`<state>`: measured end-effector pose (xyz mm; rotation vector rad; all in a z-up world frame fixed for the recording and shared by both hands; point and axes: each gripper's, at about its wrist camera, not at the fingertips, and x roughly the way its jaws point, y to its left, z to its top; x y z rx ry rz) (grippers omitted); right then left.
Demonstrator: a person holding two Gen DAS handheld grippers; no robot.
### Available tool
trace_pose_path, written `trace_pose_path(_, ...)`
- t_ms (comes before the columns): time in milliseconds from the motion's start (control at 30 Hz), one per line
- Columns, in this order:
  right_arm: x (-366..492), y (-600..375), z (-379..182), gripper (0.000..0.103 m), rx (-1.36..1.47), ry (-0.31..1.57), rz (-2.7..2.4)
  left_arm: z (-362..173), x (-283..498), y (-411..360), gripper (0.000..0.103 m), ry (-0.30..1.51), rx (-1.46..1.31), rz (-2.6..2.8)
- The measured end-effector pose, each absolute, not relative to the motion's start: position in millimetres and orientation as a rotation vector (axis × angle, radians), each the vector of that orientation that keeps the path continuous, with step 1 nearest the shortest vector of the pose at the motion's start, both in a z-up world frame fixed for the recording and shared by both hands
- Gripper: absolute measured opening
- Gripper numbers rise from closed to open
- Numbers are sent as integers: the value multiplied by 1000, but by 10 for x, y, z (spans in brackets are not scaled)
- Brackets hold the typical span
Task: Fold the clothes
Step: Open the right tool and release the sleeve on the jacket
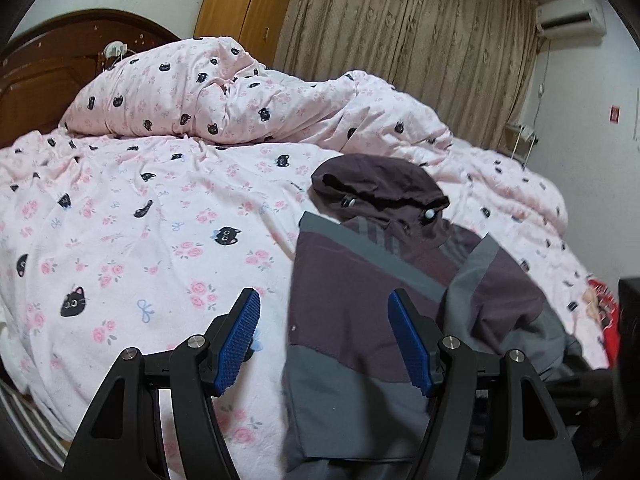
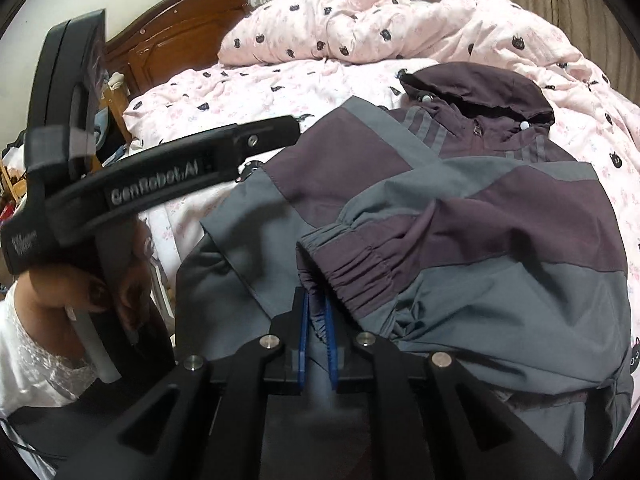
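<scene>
Right wrist view has the right gripper (image 2: 316,312) closed, its blue pads pinching the elastic cuff (image 2: 340,264) of a sleeve that is folded across the front of the jacket (image 2: 500,240). From there the jacket spreads away from the camera, purple and grey panels, with its hood (image 2: 480,88) at the far end toward the pillows. It lies flat on the bed (image 2: 240,84), on pink bedding printed with cat faces and roses. Only this view shows the left gripper's body from outside, a black bar crossing the upper left above the jacket's left edge, and a person's white sleeve (image 2: 28,360) at the lower left beside it.

Left wrist view shows what that one hides: the left gripper (image 1: 324,340) stands wide open with nothing between its pads, one finger over bare bedding, the other over the jacket's near left part. The cuff and the right gripper's fingers are out of its sight. Beyond lie a heaped duvet (image 1: 240,92), a wooden headboard (image 1: 48,64), brown curtains (image 1: 400,20) and a wall air conditioner (image 1: 570,14).
</scene>
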<state>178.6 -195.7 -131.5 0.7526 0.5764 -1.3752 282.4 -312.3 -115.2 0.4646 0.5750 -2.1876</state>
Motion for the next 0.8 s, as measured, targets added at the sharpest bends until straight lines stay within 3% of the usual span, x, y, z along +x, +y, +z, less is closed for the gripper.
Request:
trace_pose_path(133,1818,-1895,-1296,25,726,556,-1349,-1135,2849,-3151,61,596,440,-2195)
trace_pose_path(167,1829,-1871,-1284,38,724,544,-1331,-1133,2849,-3152,61,600,437,-2199)
trace_pose_path(233,1864,-1821,-1267,55,717,520,-1285,-1128,2841,-3147,61,604,434,-2206)
trace_pose_path(500,1922,-1623,-1154,58,686,526,-1211,-1110,2811,-3126,61,619,423,-2238)
trace_pose_path(600,1910,-1512,-1079,66,680,514,-1163,-1101,2792,-3106,61,618,420,-2258)
trace_pose_path(800,1915,-1322,-981,67,686,480,-1046,-1046,2702,-3001,62,616,415,-2353)
